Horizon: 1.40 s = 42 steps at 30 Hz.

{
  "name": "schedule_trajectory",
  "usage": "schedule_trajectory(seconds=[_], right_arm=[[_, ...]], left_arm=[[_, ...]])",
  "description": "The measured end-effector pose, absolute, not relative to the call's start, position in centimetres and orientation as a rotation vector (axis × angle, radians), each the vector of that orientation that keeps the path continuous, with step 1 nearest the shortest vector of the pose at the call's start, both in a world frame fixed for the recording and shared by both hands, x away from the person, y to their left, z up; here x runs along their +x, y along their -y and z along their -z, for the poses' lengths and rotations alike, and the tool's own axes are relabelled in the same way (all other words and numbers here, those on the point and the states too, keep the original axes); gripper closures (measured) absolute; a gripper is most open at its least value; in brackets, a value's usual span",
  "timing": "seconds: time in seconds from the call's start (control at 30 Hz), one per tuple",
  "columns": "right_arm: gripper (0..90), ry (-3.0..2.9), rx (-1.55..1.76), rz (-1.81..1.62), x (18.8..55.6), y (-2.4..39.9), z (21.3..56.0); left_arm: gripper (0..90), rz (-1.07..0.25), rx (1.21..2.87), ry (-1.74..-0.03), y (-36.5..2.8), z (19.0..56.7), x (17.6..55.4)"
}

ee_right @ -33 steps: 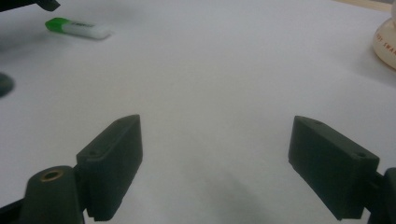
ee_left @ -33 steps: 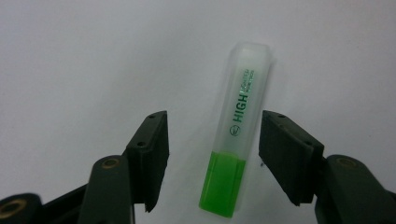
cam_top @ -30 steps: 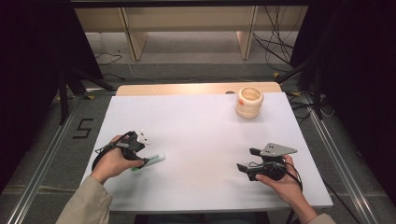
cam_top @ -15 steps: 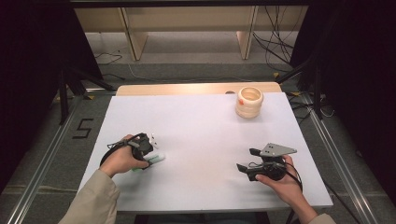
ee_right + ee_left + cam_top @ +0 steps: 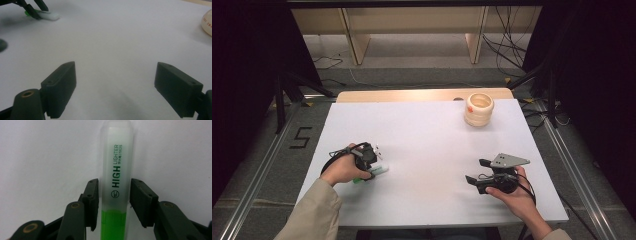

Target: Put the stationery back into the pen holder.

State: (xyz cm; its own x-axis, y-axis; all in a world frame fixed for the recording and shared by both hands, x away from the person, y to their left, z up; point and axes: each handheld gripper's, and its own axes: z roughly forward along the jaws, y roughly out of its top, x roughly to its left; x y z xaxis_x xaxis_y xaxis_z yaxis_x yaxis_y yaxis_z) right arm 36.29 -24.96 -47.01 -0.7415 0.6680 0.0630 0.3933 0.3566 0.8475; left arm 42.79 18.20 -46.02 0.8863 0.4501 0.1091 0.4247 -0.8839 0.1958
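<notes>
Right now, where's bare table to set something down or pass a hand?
Widest free patch: the white table centre, between the left gripper at the highlighter, the right gripper and the wooden cup. The far-left stretch beside the cup is also bare. Crowded: the near-left around the highlighter, and the near-right by the right hand.

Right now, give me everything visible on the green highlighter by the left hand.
The highlighter is a plastic marker with a bright green barrel and a frosted translucent cap, still on, printed "HIGH LIGHTER" above a small round logo. It lies flat on the white table near its left front area. The left tongs straddle it around the cap-barrel joint; their jaws have just been closing. The left pad looks to be at the cap's edge, while a thin gap remains at the right pad, so it is not yet clamped.
</notes>
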Motion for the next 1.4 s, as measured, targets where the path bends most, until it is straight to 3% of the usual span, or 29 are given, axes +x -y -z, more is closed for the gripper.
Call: schedule_trajectory(seconds=[0.9,1.4], right_arm=[[18.3,-2.333,0.932,-1.334,36.3,24.9,47.0],[18.4,-2.358,0.906,-1.339,36.2,24.5,47.1]], left_arm=[[66.0,-0.145,2.896,-0.648,-18.3,46.0,43.3],[66.1,-0.154,2.853,-0.453,-16.7,45.3,42.5]])
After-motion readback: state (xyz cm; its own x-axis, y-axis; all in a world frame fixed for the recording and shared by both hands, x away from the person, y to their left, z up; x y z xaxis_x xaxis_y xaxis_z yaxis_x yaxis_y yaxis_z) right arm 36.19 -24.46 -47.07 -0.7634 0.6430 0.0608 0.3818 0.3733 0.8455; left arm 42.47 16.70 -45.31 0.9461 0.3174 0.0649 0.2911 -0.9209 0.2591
